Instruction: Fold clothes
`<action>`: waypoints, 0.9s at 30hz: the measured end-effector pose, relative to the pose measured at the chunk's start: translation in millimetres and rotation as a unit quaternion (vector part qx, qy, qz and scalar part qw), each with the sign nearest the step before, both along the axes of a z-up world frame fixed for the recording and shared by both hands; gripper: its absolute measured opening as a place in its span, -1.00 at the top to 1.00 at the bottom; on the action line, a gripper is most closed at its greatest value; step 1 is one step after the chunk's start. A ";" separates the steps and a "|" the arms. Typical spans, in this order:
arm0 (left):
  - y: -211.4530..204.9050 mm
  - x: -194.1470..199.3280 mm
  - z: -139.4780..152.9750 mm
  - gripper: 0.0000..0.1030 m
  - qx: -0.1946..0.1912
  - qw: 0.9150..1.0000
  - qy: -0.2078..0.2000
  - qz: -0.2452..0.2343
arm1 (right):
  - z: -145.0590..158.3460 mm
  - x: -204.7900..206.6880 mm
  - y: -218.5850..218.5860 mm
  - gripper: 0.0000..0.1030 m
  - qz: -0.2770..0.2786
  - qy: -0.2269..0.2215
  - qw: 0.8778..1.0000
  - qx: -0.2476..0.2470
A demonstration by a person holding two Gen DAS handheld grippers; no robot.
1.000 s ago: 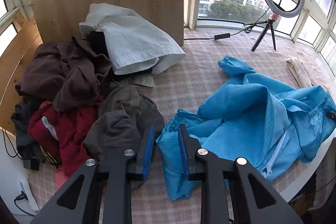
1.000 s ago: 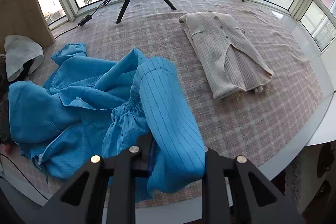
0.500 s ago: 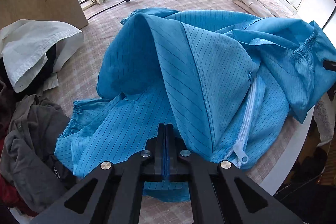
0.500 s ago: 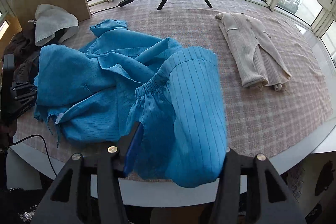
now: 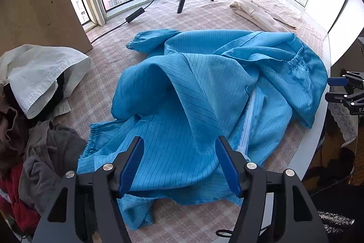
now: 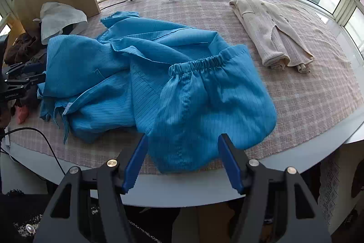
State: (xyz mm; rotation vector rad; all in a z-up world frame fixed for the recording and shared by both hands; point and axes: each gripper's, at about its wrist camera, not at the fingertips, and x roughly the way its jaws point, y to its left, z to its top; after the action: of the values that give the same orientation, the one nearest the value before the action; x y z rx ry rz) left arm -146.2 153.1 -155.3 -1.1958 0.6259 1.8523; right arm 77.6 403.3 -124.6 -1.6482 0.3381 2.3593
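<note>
Blue jacket sprawled rumpled across the desk, zipper up. Both grippers, left and right, spread wide, holding nothing. Probably mid-flattening; needs a hem or sleeve pinched and tugged smooth.

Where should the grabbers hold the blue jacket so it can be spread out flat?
Probably by the two stretchy cuffs: the near one from the left, the far one from above. The blue jacket lies crumpled, and the sleeve ends stick out clear of the heap, so they are easy to pinch.
</note>
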 end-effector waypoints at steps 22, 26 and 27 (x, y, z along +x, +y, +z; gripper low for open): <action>8.1 -47.8 -22.3 0.96 0.022 0.992 -0.091 0.081 | -30.6 -42.0 20.9 0.94 -0.034 0.004 0.998 0.049; -32.1 -67.7 72.3 0.96 0.086 0.991 -0.012 0.106 | 45.7 -33.4 59.7 0.94 -0.072 0.092 0.991 0.066; -39.8 -72.3 95.8 0.96 0.094 0.989 0.014 0.112 | 71.5 -33.0 72.2 0.94 -0.079 0.117 0.988 0.068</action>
State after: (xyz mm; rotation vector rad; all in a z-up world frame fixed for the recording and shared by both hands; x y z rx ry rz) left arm -218.5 113.3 -59.5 -1.1550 0.3329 2.0678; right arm 44.7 475.5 -53.1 -1.2396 0.3277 2.3995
